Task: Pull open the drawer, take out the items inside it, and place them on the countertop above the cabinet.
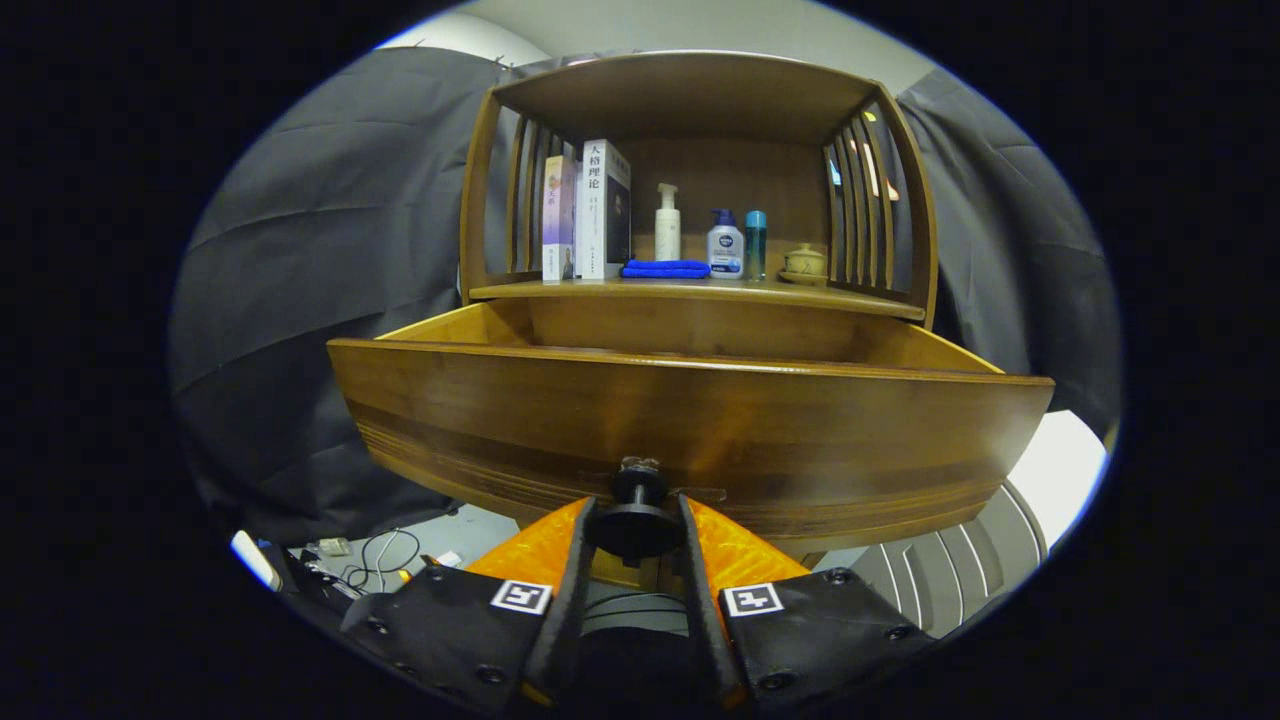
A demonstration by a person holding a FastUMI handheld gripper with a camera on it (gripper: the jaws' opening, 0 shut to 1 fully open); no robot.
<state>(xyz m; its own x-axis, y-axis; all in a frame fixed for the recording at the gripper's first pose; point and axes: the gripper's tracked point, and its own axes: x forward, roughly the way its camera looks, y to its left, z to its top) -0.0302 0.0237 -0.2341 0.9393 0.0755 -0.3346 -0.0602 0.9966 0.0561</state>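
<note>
Drawer (690, 420) of brown varnished wood stands pulled well out of the cabinet, its broad curved front facing the camera and its two side walls running back to the cabinet body. What lies inside cannot be seen over the front panel. At the lower middle of that front sits a small dark round knob (636, 510), and the gripper (636, 535) has both fingers closed against it, one on the left side and one on the right, with only the knob's width between them.

Above the drawer is the wooden countertop (700, 290), roofed by a shelf hood with slatted sides. On it, from left to right, stand two upright books (588, 212), a white pump bottle (667, 225), a folded blue cloth (665, 269) lying flat in front of that bottle, a white bottle with a blue pump (725, 245), a slim teal bottle (755, 245), and a small tan lidded ceramic pot (805, 263) at the far right. Near the left finger, low down, some cables (375, 565) lie on the floor.
</note>
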